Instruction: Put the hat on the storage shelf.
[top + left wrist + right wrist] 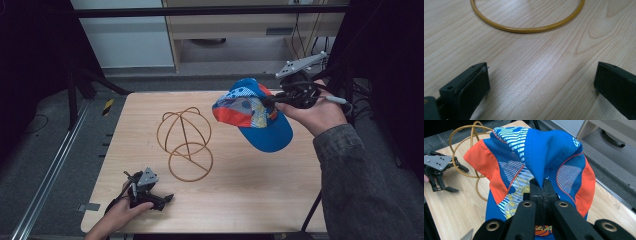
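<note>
Here, nearest me, I have the left gripper (162,200) resting low on the wooden table (240,200) at its near left corner, with its jaws spread wide and nothing between them. In the left gripper view, bare wood grain lies between the two black pads (474,86), and just ahead of the jaws curves the gold ring (529,29) that forms the base of the wire hat stand (186,142). The ring lies flat on the wood, apart from the jaw tips.

Farther off, to the right and lifted clear of the table, my right gripper (272,100) is clamped tight on the cap (255,117). In the right gripper view the two jaws meet on a pinched fold of the blue fabric (544,157) at the cap's crown. Orange panels and blue mesh spread to either side of the jaws, and a striped printed section hangs to their left. The cap's blue brim droops below the jaws, toward the table.

Beyond the cap, seen from the right gripper, the stand's gold loops (466,150) rise from the wood, with the left gripper (441,177) beside them.
</note>
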